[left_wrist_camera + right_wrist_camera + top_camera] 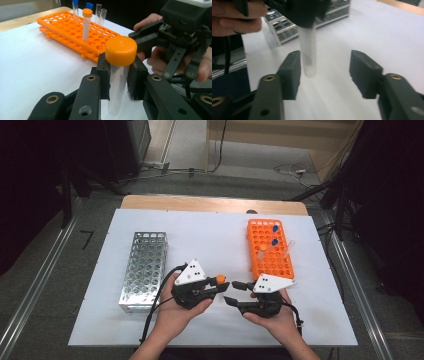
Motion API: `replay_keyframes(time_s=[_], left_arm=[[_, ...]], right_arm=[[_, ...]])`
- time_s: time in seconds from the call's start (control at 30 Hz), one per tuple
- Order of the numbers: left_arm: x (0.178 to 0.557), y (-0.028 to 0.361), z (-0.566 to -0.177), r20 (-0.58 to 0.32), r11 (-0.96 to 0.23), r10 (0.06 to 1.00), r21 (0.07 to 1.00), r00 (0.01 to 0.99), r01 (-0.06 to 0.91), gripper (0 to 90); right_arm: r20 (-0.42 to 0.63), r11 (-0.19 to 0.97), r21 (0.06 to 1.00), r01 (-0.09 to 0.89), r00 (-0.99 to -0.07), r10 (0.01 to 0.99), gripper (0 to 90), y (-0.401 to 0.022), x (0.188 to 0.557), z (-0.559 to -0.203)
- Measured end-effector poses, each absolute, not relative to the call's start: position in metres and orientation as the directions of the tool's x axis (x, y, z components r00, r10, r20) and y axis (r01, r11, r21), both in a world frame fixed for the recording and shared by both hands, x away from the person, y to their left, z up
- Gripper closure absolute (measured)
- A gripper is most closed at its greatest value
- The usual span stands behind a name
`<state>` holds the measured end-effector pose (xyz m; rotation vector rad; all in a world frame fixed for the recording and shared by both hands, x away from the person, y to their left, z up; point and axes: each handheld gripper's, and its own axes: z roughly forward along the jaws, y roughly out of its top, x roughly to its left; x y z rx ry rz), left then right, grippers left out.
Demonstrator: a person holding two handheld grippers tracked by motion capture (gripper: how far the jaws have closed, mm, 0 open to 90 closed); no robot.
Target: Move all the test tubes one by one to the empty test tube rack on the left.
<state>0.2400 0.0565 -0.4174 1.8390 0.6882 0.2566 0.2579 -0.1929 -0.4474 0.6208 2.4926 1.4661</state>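
Note:
A clear tube (117,85) with an orange cap (121,50) stands upright between the pads of my left gripper (119,77), which is shut on it just below the cap. In the high view that cap (220,279) shows at the tip of the left gripper (220,286), near the middle front of the white mat. My right gripper (231,291) faces it from the right with its jaws apart. In the right gripper view, the tube's lower end (308,55) hangs close to the left jaw of the right gripper (324,72), which is open, and no pad presses on the tube.
An orange rack (270,251) at the right holds two blue-capped tubes (275,228), an orange-capped one (86,23) and uncapped clear ones (101,16). A metal rack (142,267) lies at the left on the white mat (210,235). Both hands rest near the front edge.

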Motion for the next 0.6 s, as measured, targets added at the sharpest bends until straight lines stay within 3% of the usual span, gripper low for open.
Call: replay_keyframes(time_s=[0.1,0.3,0.6], left_arm=[[0.241,0.062,-0.415,-0.146,-0.228,0.581,0.916,0.801,0.332,74.7],[0.243,0.077,-0.407,-0.147,-0.202,0.61,0.921,0.778,0.333,74.7],[0.253,0.11,-0.393,-0.132,-0.176,0.673,0.927,0.728,0.33,74.7]], right_arm=[[0.047,0.401,0.875,0.271,-0.872,0.487,22.5,-0.213,0.259,-0.447],[0.065,0.364,0.885,0.292,-0.85,0.524,8.9,-0.241,0.262,-0.447],[0.059,0.363,0.882,0.301,-0.835,0.548,0.5,-0.269,0.255,-0.451]])
